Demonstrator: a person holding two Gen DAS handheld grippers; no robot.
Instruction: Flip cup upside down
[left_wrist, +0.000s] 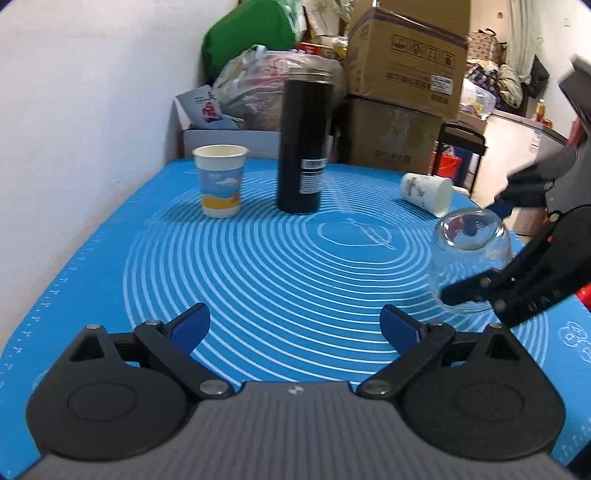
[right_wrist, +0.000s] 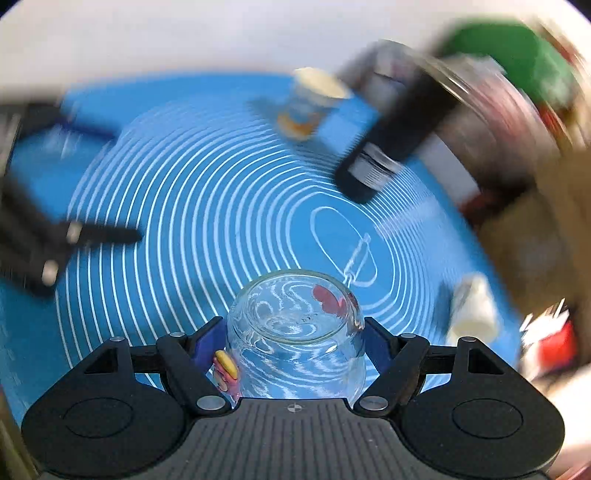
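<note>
Right gripper (right_wrist: 293, 343) was clamped on a clear glass cup (right_wrist: 295, 332), its blue finger pads pressed against opposite sides of the glass. In the left wrist view that cup (left_wrist: 471, 258) hung tilted above the right part of the mat, with a rounded end facing the camera; whether it touched the mat could not be told. Left gripper (left_wrist: 295, 325) had its fingers spread wide apart with nothing between them, low over the near edge of the mat.

A blue mat (left_wrist: 258, 266) printed with white concentric rings covered the tabletop. Behind the table stood stacked cardboard boxes (left_wrist: 402, 85), with plastic bags (left_wrist: 266, 85) and a green bundle (left_wrist: 251, 33) piled beside them. On the mat's far middle stood a tall black bottle (left_wrist: 304, 144), upright. Left of it, well apart, stood a paper cup (left_wrist: 221, 179) with a blue and yellow print, mouth upward. At the far right lay a white paper cup (left_wrist: 428, 194) on its side. Much of the right wrist view was blurred.
</note>
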